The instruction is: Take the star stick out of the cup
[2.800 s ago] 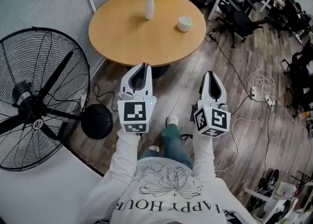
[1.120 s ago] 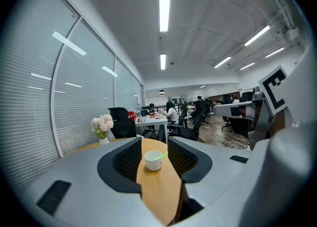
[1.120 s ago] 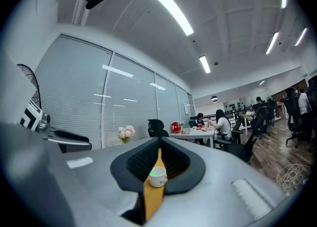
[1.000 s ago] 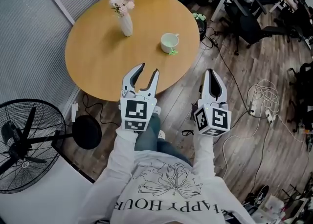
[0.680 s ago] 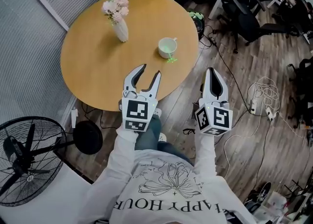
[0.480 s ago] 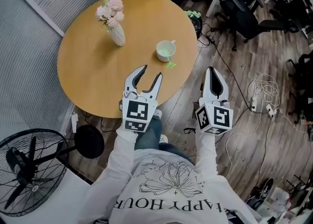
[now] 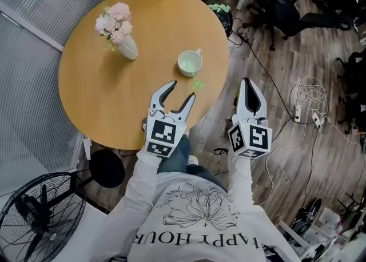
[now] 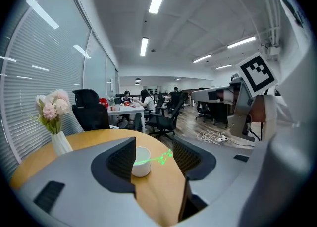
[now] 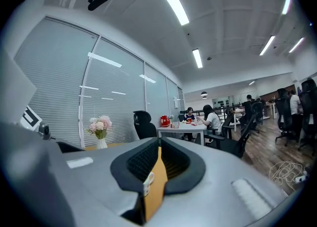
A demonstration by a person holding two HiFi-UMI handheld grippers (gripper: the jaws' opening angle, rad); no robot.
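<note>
Your left gripper (image 7: 182, 90) hangs over the table's (image 7: 108, 100) near edge, its jaws just opened wide (nothing between them). The star stick (image 7: 198, 84) leans out of the cup (image 7: 189, 62) toward it. Your right gripper (image 7: 246, 82), closed and empty, sits beyond the edge, over open floor (image 7: 286, 158).

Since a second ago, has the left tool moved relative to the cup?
Yes. The left tool has come closer to the cup on the table, its jaws just opening, nothing between them.
</note>
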